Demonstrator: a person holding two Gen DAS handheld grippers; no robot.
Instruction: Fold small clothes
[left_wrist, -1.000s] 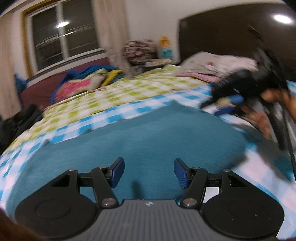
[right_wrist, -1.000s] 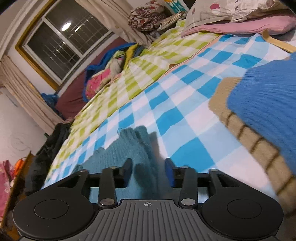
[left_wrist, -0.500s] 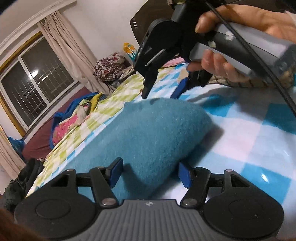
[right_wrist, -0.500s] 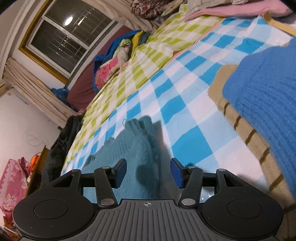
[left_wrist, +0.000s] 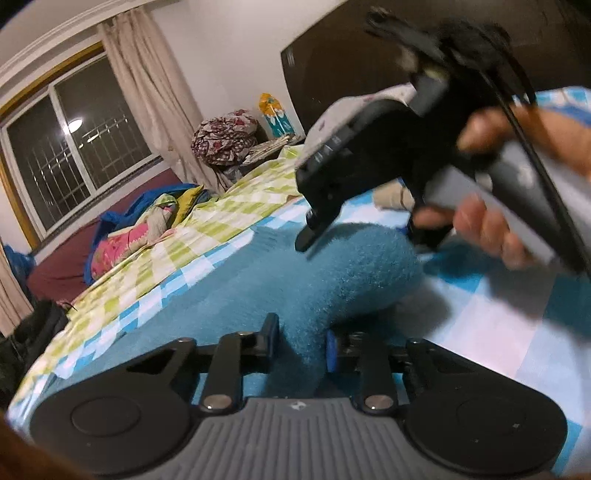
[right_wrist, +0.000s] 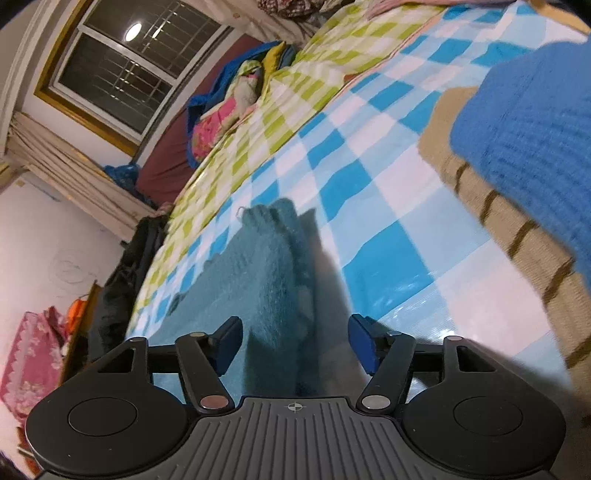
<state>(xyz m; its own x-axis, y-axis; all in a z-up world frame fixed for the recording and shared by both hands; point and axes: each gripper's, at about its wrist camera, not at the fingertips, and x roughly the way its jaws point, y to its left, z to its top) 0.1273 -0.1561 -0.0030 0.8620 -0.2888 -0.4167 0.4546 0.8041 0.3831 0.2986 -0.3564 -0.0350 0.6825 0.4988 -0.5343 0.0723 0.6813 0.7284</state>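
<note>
L gripper (left_wrist: 301, 341) just clamped teal knit (left_wrist: 314, 280); R gripper (right_wrist: 295, 341) jaws just spread wider.

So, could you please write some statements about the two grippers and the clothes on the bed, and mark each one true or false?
1. The left gripper pinches a raised fold of the teal garment. True; its jaws have just been closing.
2. The right gripper is clamped on the blue knit. False; its jaws stand apart on either side of the teal garment's edge, having just opened.
3. The blue knit lies on a beige striped garment. True.
4. The bed cover is plain white. False; it is checked in blue and white.
</note>
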